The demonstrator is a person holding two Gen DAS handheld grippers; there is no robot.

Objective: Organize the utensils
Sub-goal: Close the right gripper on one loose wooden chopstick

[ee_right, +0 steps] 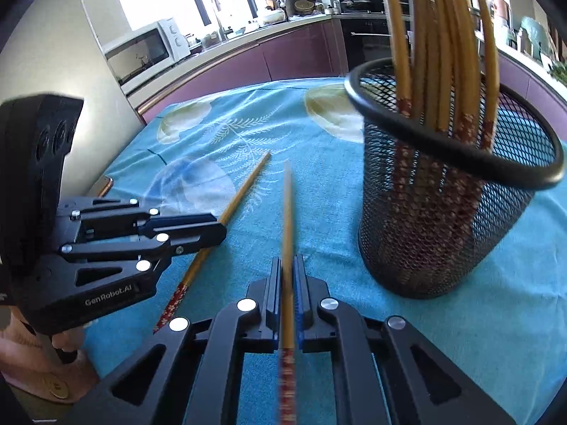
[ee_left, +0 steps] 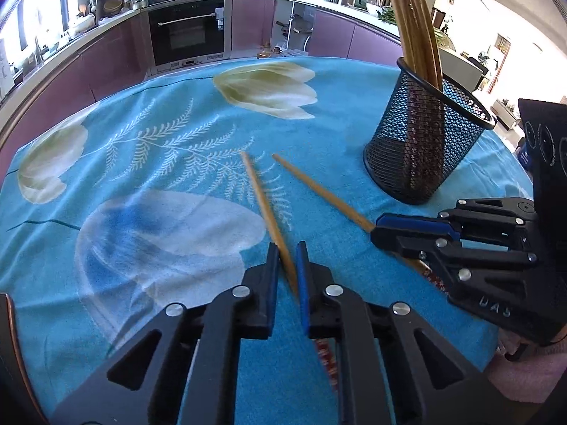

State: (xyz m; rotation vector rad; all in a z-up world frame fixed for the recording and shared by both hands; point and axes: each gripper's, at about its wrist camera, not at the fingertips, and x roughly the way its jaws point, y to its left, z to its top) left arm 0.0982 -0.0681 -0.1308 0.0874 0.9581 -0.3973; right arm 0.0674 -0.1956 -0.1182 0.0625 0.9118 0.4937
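Note:
Two bamboo chopsticks with red patterned ends are on the blue floral tablecloth (ee_left: 177,113). My left gripper (ee_left: 286,248) has its jaws narrowly apart around one chopstick (ee_left: 264,205), which lies on the cloth (ee_right: 234,205). My right gripper (ee_right: 287,262) is shut on the other chopstick (ee_right: 287,219) and holds it pointing forward; it also shows in the left wrist view (ee_left: 319,187). A black mesh cup (ee_left: 421,148) with several chopsticks (ee_right: 436,53) upright in it stands at the right (ee_right: 443,219).
The table edge runs along the far side, with purple kitchen cabinets (ee_left: 106,60) and an oven (ee_left: 187,32) beyond. A phone-like object (ee_right: 104,186) lies at the table's left edge. A microwave (ee_right: 145,49) sits on the counter.

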